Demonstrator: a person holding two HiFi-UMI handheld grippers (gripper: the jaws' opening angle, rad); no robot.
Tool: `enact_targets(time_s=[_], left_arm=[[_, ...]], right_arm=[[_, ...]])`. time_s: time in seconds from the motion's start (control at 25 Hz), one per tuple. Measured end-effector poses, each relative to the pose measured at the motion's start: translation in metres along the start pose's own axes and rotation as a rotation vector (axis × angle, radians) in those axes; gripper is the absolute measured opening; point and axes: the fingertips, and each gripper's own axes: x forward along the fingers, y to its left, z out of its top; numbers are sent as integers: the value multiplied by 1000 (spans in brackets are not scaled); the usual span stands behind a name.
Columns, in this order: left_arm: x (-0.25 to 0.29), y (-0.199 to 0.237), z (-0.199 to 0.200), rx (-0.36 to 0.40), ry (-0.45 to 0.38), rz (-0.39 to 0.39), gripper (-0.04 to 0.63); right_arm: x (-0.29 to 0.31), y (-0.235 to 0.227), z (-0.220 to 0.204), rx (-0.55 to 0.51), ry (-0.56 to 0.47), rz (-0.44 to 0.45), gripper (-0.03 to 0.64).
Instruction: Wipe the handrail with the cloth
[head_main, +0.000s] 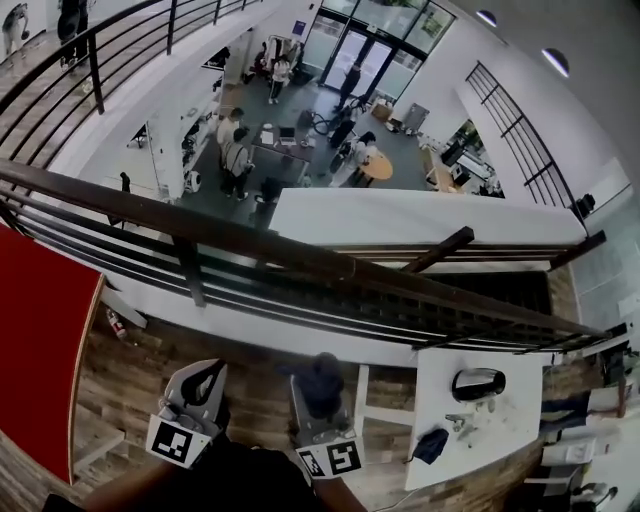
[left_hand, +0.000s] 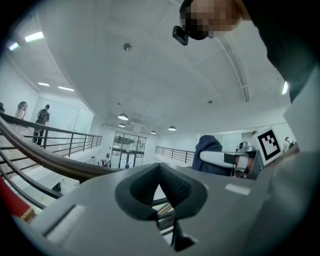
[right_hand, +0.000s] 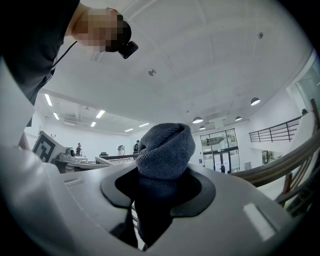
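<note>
Wiping not begun, by my read. Dark grey knitted cloth (right_hand: 165, 150) is clamped in the right gripper (head_main: 322, 403), on the near side of the long dark wooden handrail (head_main: 250, 238), not touching it. Left gripper (left_hand: 160, 186) jaws closed together, nothing betw. them. Whole rail left.

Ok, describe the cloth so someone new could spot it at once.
Find the long dark handrail crossing the head view; just below it, over the wood floor, are two hand-held grippers. The cloth is the dark blue-grey knitted wad bunched in the right hand-held gripper; the left hand-held gripper holds nothing.
</note>
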Motion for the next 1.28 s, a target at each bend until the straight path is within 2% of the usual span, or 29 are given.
enact_targets(time_s=[0.2,0.32,0.68,0.88,1.04,1.28], left_arm=[[8,40,17,-10,-57,-7,0],[12,57,16,-12,-50,18,0],[18,90,28,-1,-83,115,0],[10,108,37,2,-81,166,0],[5,122,33,1,-76,202,0],[10,133,30,-5,-77,220,0]], right_arm=[[62,2,5,-9,-2,9,160],[93,3,5,-12,-10,33,160],[197,11,4,10,-17,193,156],[265,27,-6,24,44,254,158],[308,36,-31,5,95,257,160],[343,37,-69,-44,169,217,160]])
